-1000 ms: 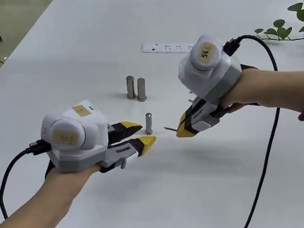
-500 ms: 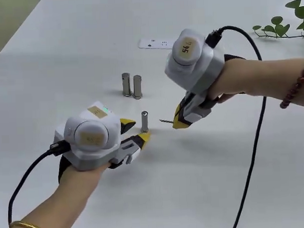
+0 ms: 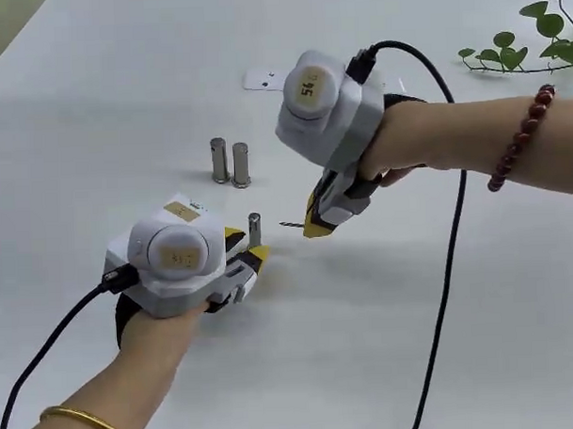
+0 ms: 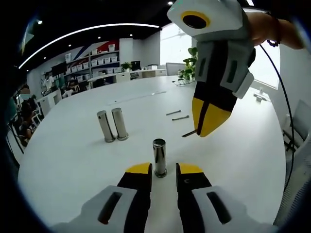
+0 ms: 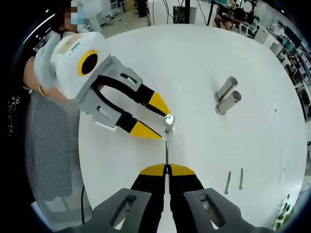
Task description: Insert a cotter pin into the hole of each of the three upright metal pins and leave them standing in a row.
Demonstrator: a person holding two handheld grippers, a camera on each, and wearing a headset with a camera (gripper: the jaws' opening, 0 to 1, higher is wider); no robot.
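White desk [image 3: 122,88] carries three upright silver metal pins. The near pin [image 3: 254,229] stands between the narrowly parted yellow tips of our left hand-held gripper [image 3: 244,249], and the other two pins [image 3: 219,159] stand side by side beyond. Our right hand-held gripper [image 3: 311,229] clamps one thin cotter pin [image 3: 292,225], pointing toward the near pin. We count two spare cotter pins [image 4: 173,112] lying farther off.

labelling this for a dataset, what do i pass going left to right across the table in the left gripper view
pair of upright metal pins → single metal pin → cotter pin → right tongs shut on it
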